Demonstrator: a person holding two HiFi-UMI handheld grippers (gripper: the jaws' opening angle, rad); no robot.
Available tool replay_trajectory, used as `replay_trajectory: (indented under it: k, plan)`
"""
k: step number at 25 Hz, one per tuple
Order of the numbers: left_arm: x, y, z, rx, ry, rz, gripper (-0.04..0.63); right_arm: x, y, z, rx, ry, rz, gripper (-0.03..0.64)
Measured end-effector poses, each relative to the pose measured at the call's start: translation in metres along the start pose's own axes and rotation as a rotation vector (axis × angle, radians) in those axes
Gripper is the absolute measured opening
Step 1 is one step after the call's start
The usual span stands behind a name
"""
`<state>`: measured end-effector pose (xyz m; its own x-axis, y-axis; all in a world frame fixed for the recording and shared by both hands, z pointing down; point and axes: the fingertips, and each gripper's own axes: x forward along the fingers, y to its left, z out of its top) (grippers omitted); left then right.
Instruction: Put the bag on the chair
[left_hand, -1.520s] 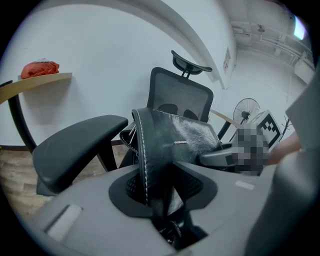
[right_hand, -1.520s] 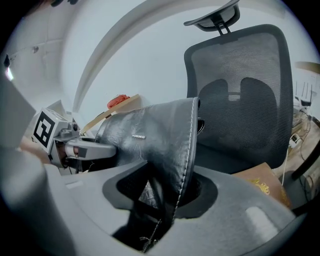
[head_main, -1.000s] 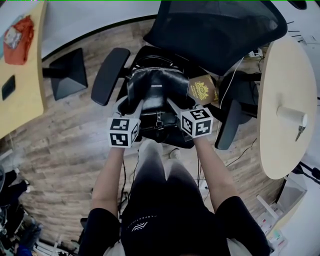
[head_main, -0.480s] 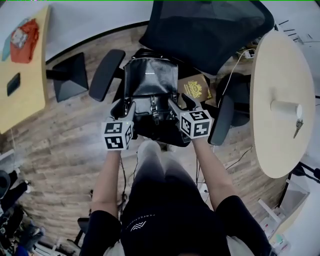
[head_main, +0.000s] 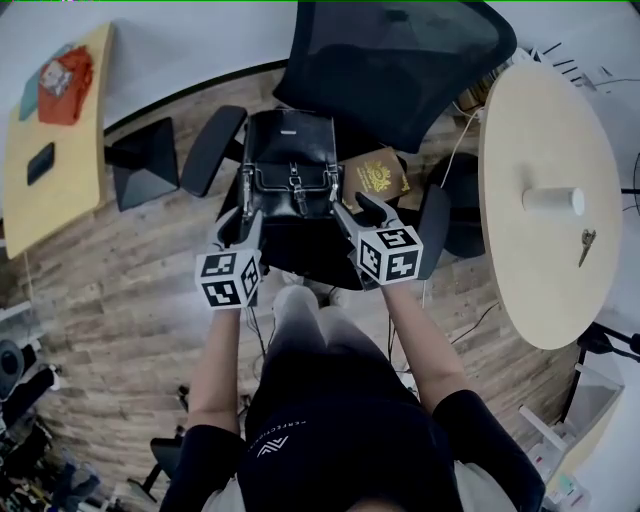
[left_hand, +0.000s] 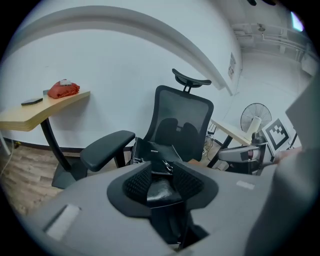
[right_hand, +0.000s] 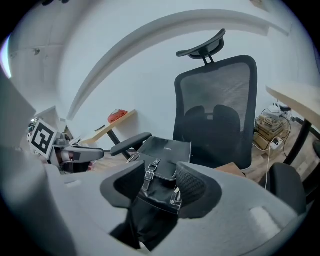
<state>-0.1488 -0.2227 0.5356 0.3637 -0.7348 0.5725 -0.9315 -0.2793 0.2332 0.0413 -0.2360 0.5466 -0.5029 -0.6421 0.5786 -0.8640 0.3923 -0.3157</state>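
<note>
Both sets of jaws are closing on the near edge of the black bag (head_main: 290, 160) as I work the left gripper (head_main: 240, 222) and right gripper (head_main: 358, 210) side by side. Ahead of them, the bag lies flat on the chair (head_main: 400, 60) seat.

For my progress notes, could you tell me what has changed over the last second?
The bag moved forward, from bunched up to spread out on the seat of the chair. The left gripper and right gripper followed; their jaws are closing, with its near corners between them. The brown booklet beside it stayed put.
</note>
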Motion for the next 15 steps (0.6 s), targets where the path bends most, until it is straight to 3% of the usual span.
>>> replay_trajectory:
  k: [4,15]
  plan:
    - [-0.024,-0.01,0.012,-0.01,-0.063,0.003,0.073,-0.022,0.005,0.008,0.004,-0.045,-0.009,0.173]
    - [-0.06,-0.04,0.038,0.039,-0.119,-0.011,0.017,-0.062,0.021,0.028,0.008,-0.124,0.0,0.078]
